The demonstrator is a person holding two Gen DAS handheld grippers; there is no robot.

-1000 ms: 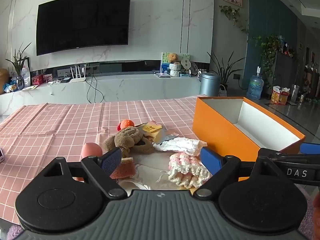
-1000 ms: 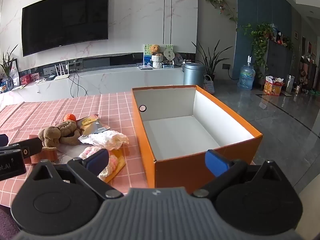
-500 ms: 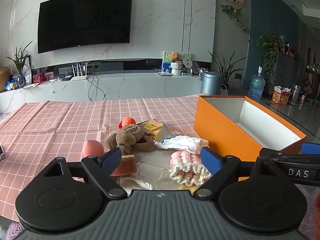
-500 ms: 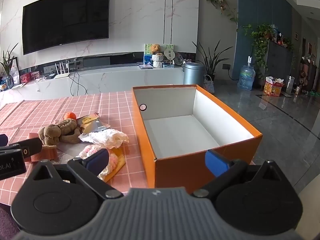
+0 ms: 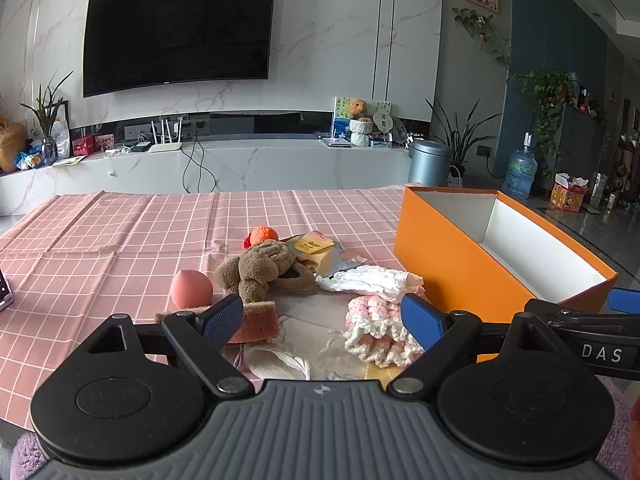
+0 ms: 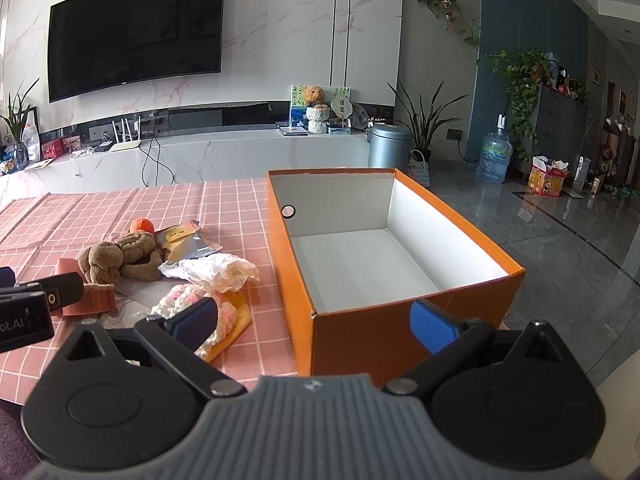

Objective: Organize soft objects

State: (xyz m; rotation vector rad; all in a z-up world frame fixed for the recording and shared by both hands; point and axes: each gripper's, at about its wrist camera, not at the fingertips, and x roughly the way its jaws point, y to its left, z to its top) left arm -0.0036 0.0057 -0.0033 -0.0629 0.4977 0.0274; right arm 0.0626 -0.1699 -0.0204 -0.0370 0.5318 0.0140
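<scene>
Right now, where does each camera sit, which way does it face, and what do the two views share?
Left wrist: sits on the left gripper, facing across the pink table at the pile: plush toy, crochet piece. Its two open fingers show, with the right gripper at the right edge.
Right wrist: sits on the right gripper, facing the empty orange box. Its open fingers show, with the left gripper at the left edge.
Shared: pile, box, TV.

left gripper (image 5: 322,317): fingers (image 5: 221,322) spread wide apart, nothing between them, held level, pointing toward the far side.
right gripper (image 6: 316,322): fingers (image 6: 434,326) likewise wide apart and empty, level, just right of the left one.
</scene>
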